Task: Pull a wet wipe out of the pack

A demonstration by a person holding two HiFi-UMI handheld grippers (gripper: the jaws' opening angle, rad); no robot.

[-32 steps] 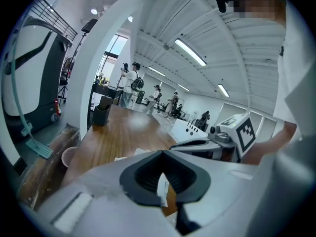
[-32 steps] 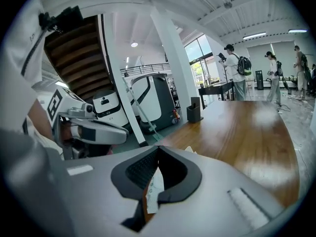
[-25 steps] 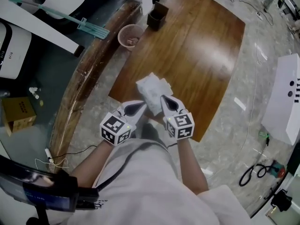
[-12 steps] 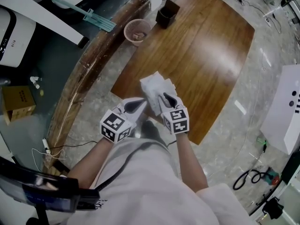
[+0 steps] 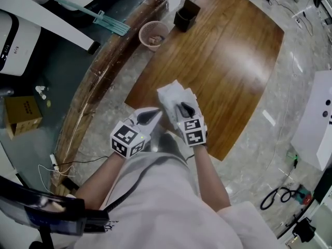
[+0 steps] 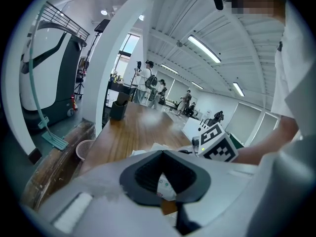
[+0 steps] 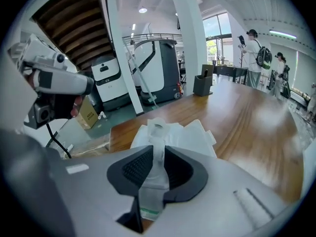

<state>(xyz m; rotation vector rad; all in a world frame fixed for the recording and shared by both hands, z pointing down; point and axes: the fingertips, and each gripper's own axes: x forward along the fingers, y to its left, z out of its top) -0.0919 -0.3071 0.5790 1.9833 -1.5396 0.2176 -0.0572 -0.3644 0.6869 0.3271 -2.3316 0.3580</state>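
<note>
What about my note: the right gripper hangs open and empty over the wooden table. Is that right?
Not open and empty. The right gripper is shut on the wet wipe pack, its jaws pressed on the pack's near edge, over the wooden table. The right gripper view shows it.

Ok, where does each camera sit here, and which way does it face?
Head view: on the person's head, looking steeply down at the wooden table; forearms, shirt, left tongs and right tongs show.
Left gripper view: on the left tongs, facing across the table; wipe pack between its jaws, right marker cube alongside.
Right gripper view: on the right tongs, facing across the table; jaws clamp a white strip.
Shared: table and pack.
</note>
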